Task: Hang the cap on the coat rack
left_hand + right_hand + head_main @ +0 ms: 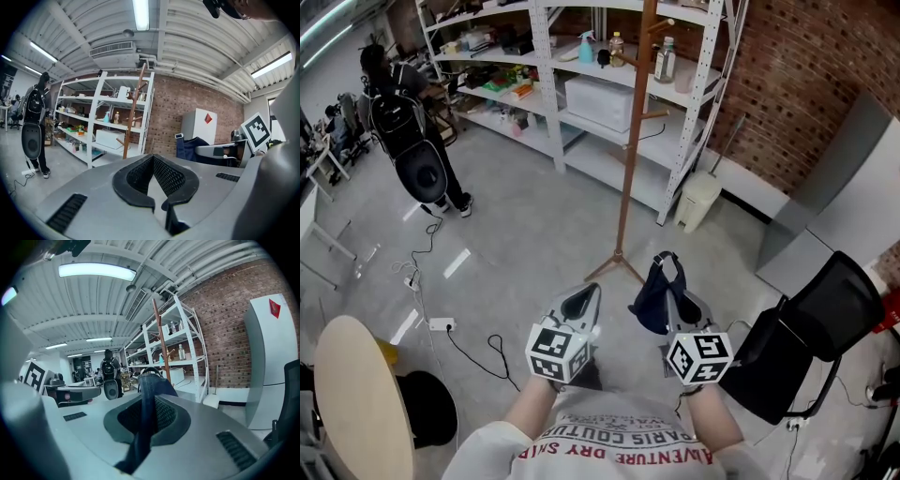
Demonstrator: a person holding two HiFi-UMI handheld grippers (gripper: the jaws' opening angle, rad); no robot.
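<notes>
The wooden coat rack [624,141] stands on the grey floor ahead of me, its foot close in front of both grippers. The dark navy cap [654,296] hangs from my right gripper [673,298], which is shut on a strip of its fabric. In the right gripper view the cap [151,383] runs up between the jaws, with the coat rack [157,329] beyond it. My left gripper [582,304] sits beside the right one, shut and holding nothing. The left gripper view shows the left gripper [152,158], the coat rack [133,117], and the cap [189,148] off to the right.
White metal shelving [581,94] with bottles and boxes stands behind the rack. A person with a backpack [405,122] stands at the left. A black chair [806,337] is at my right, a round table [356,394] at my left. A white bin [698,199] and floor cables [441,323] lie nearby.
</notes>
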